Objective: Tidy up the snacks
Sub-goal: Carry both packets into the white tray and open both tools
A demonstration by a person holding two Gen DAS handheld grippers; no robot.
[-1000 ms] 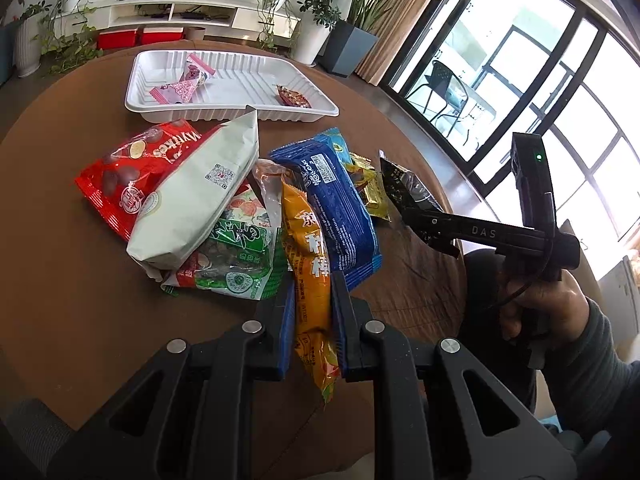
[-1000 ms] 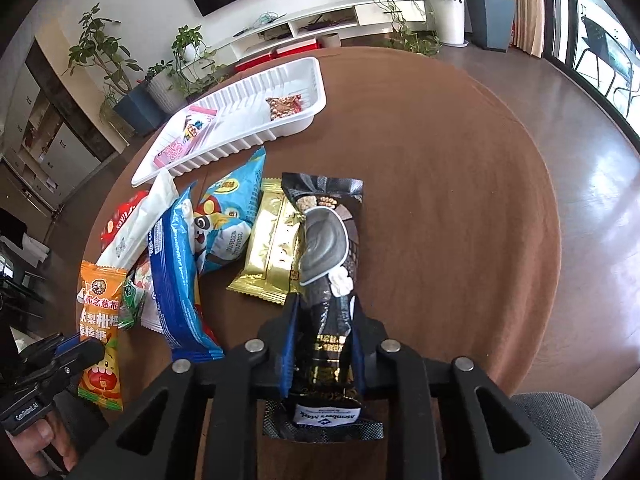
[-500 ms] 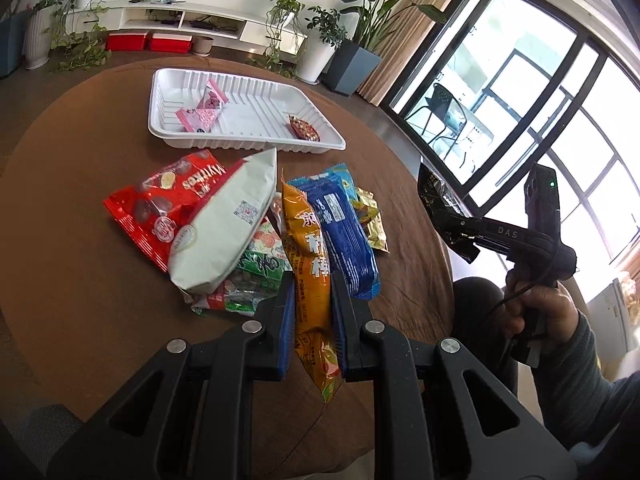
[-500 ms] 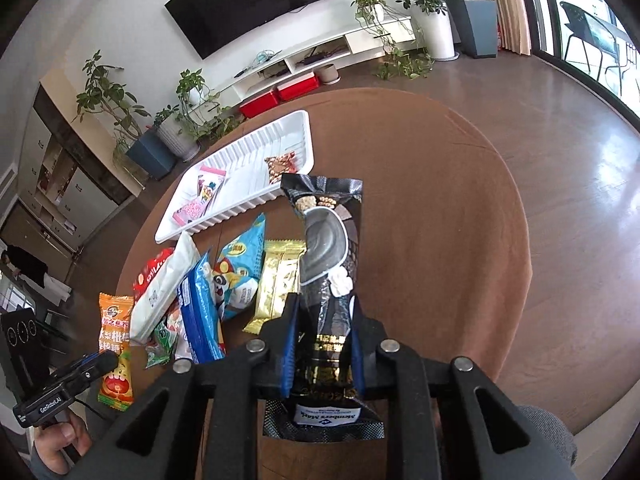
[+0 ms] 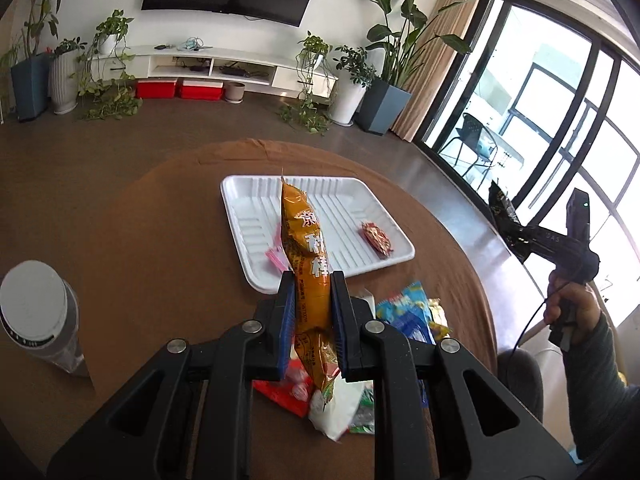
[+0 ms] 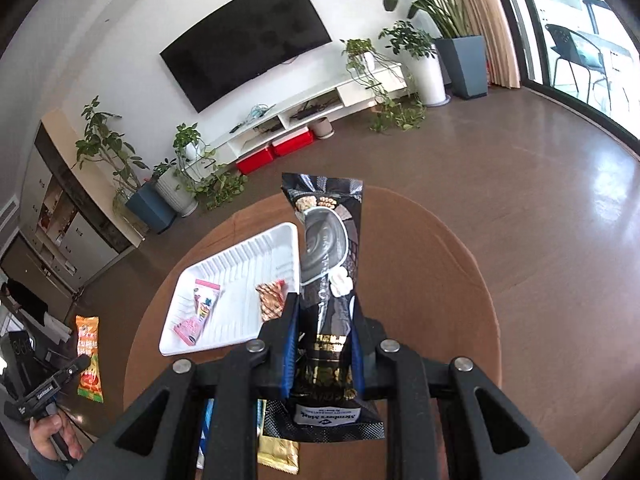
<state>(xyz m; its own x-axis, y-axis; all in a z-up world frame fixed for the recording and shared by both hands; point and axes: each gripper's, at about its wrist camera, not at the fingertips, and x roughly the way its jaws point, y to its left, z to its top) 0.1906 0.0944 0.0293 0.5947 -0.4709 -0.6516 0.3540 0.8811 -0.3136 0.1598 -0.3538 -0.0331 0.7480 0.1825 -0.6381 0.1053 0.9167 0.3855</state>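
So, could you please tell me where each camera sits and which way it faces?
Left wrist: on the left gripper, looking over its orange packet to the white tray; the right hand shows.
Right wrist: on the right gripper, looking past its black packet; the left hand shows.
Shared: tray, both packets, round table.

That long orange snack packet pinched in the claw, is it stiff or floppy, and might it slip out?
The orange packet probably is fairly stiff: it stands up past the left claw without drooping. It seems light, since a pinch near its lower part holds it. Its glossy wrapper could slide, though the pads press both sides.
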